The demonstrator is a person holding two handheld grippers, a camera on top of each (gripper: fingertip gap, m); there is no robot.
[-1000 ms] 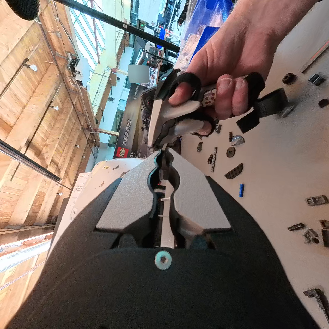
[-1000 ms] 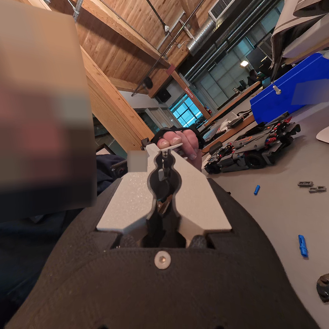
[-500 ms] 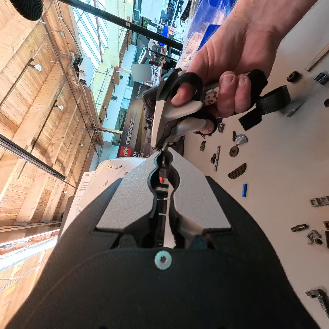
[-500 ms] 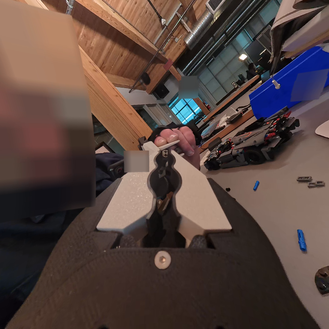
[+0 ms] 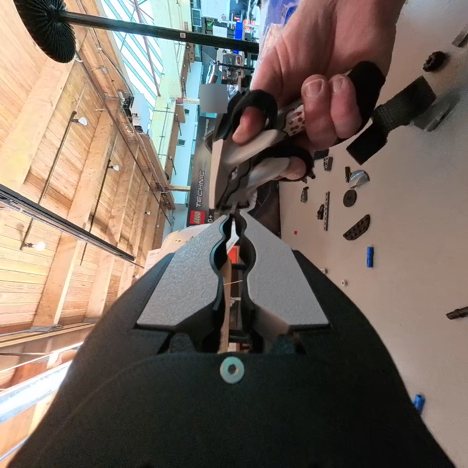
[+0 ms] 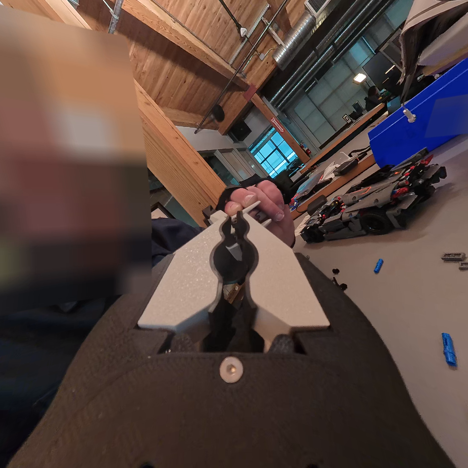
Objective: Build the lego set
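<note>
Black printed set box (image 5: pixel 202 192) stands behind both fingers, tips meeting, pinching a small dark piece (image 6: pixel 237 220).

blue bin (image 6: pixel 415 136) – far end of the grey desk (image 6: pixel 379 316) | wooden ceiling beams (image 6: pixel 177 33) overhead | silver duct (image 6: pixel 293 43) – near ceiling | black round lamp (image 5: pixel 48 30) on a pole | teal windows (image 6: pixel 273 154) at back

speckled grey fingers (image 5: pixel 190 276), blue pins (image 6: pixel 448 352), grey-and-black car (image 6: pixel 374 205) with red accents, blue bin (image 6: pixel 417 134)
</note>
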